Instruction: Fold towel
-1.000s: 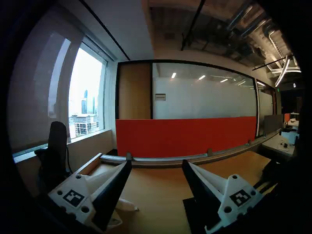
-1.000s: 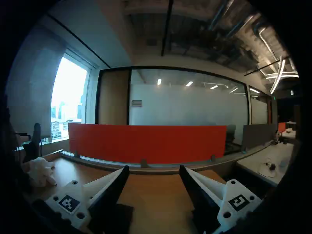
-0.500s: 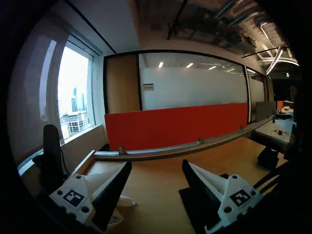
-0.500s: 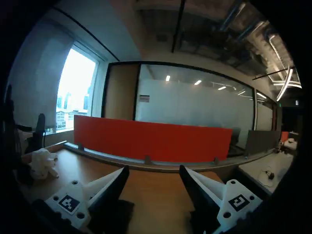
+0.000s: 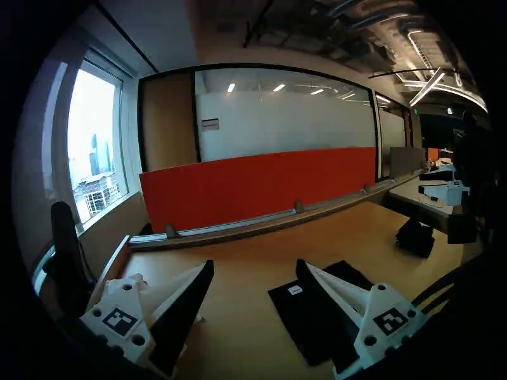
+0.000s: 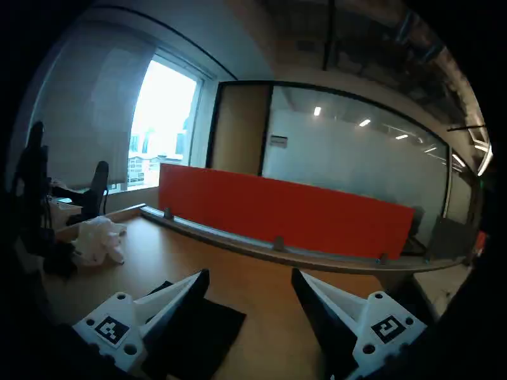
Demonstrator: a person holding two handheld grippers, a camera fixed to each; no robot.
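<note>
Flat on the wooden bench (image 5: 253, 250) lies the black towel (image 5: 298, 309), spread out in a single layer, its small white tag facing up near one corner. It's unfolded, nothing started on it yet by the look of things. The left gripper (image 5: 253, 265) hovers above its near edge, jaws wide apart, holding nothing. In the right gripper view the right gripper (image 6: 250, 273) is just as wide and just as empty, with the same towel (image 6: 212, 320) showing under its left finger. My read is that both are spread like that so each can drop onto a corner and pinch. The towel sits between the two of them, which suits a two-handed lift and fold. Off to the side rests a crumpled white cloth (image 6: 98, 239), well apart, and a dark folded stack (image 5: 415, 237) sits further along the bench, possibly finished pieces. Behind everything runs the red divider (image 5: 253, 183).
</note>
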